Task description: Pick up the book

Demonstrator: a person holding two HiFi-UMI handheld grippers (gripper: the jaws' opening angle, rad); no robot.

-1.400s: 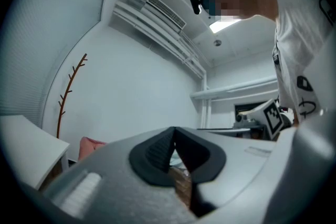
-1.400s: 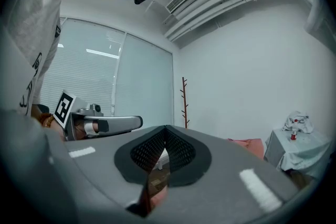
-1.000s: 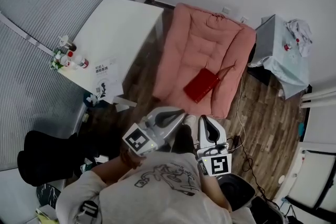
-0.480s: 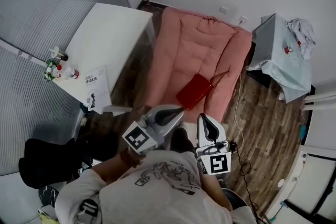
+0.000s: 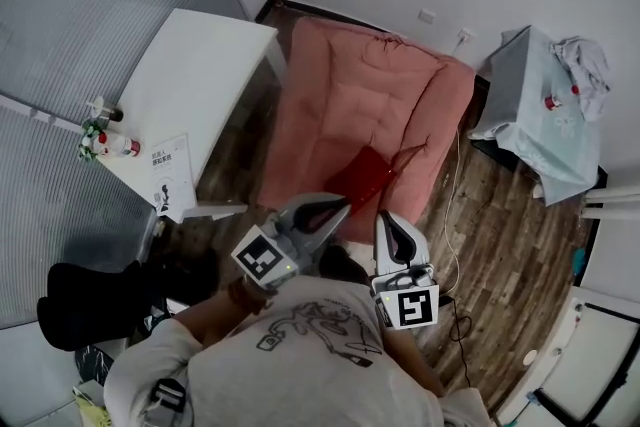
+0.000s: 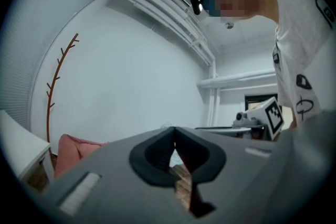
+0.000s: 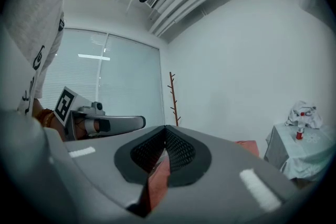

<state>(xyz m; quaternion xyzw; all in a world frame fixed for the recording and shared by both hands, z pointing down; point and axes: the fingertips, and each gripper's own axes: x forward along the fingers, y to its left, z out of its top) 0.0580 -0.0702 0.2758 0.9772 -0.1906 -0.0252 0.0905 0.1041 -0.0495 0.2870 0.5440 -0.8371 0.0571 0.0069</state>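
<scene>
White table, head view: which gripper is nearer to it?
Left. The left gripper is to the right of the white table, apart from it; the right gripper is farther right again, beyond the left gripper, at the pink cushion's near edge.

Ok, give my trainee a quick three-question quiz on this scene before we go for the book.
1. True or false: the red book lies on the white table.
2. The left gripper and right gripper are: A) both open, B) both shut and empty, C) both shut on the book.
3. Fill in: the book rests on the pink ____.
Key: 1 false; 2 B; 3 cushion.
</scene>
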